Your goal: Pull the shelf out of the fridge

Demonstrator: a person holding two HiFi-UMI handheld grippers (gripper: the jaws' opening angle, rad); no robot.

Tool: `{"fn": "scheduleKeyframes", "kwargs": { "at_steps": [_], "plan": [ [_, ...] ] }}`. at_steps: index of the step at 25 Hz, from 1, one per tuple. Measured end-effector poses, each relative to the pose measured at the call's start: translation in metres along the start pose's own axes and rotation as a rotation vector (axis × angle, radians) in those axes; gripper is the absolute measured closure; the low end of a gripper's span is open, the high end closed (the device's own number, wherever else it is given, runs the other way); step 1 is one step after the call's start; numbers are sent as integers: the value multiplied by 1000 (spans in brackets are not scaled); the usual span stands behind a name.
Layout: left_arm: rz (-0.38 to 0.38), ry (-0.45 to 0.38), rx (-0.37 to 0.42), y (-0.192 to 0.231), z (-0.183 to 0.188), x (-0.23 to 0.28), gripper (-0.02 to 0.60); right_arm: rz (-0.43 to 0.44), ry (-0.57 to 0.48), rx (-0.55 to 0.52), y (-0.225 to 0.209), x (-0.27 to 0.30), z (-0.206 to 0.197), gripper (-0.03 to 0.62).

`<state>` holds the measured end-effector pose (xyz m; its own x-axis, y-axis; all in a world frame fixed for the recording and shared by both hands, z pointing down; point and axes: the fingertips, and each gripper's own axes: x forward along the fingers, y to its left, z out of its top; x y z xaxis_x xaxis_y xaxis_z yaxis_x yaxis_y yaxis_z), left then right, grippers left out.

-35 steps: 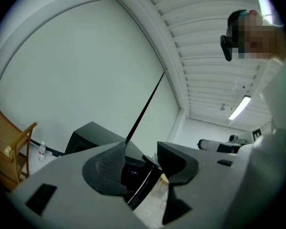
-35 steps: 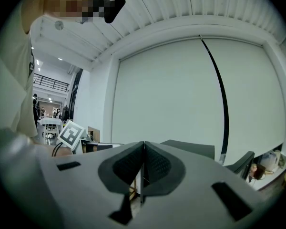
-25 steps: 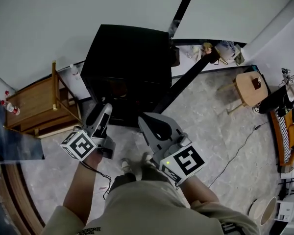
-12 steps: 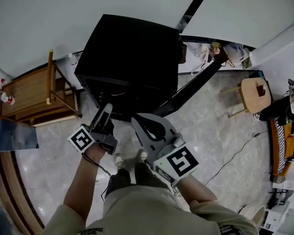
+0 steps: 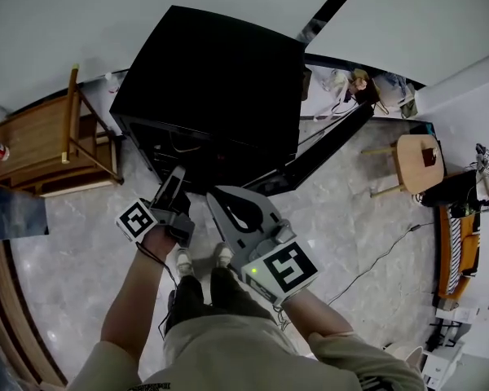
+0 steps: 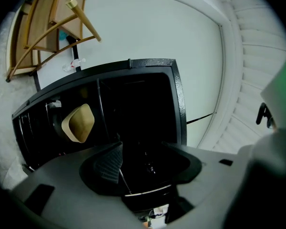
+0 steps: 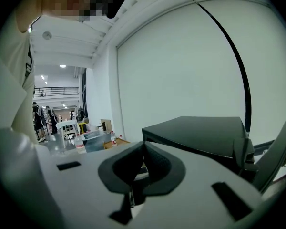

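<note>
The black fridge [image 5: 212, 72] stands against the wall, its door [image 5: 318, 149] swung open to the right. My left gripper [image 5: 178, 176] points at the open front, just before the lower edge; its jaws stand a little apart. In the left gripper view the left gripper [image 6: 143, 147] looks into the dark inside of the fridge [image 6: 178, 104], where the shelf is hard to make out. My right gripper [image 5: 214, 194] is beside it, shut and holding nothing. In the right gripper view the right gripper [image 7: 143, 146] points past the fridge top [image 7: 200, 132] at the wall.
A tan object [image 6: 78, 123] sits in the fridge's left part. A wooden chair [image 5: 41, 145] stands left of the fridge, a wooden stool [image 5: 411, 161] to the right. Clutter [image 5: 367, 84] lies by the wall behind the door. A cable [image 5: 375, 259] runs over the floor.
Both grippers and the person have come closer to the fridge front. The left gripper's tip now reaches the open front's lower edge.
</note>
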<state>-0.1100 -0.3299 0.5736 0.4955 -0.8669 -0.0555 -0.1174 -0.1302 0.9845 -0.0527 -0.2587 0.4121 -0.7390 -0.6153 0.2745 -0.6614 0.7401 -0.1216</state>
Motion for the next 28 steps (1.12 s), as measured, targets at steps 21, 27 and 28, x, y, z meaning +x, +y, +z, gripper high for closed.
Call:
{"fn": "scheduleKeyframes", "kwargs": {
  "at_steps": [21, 27, 28],
  "plan": [
    [81, -36, -64, 69, 1, 29, 348, -10, 48, -12, 5, 17, -26, 597],
    [88, -43, -99, 73, -4, 50, 348, -5, 35, 22, 3, 23, -29, 597],
    [89, -43, -102, 73, -4, 54, 348, -8, 31, 34, 1, 24, -28, 597]
  ]
}}
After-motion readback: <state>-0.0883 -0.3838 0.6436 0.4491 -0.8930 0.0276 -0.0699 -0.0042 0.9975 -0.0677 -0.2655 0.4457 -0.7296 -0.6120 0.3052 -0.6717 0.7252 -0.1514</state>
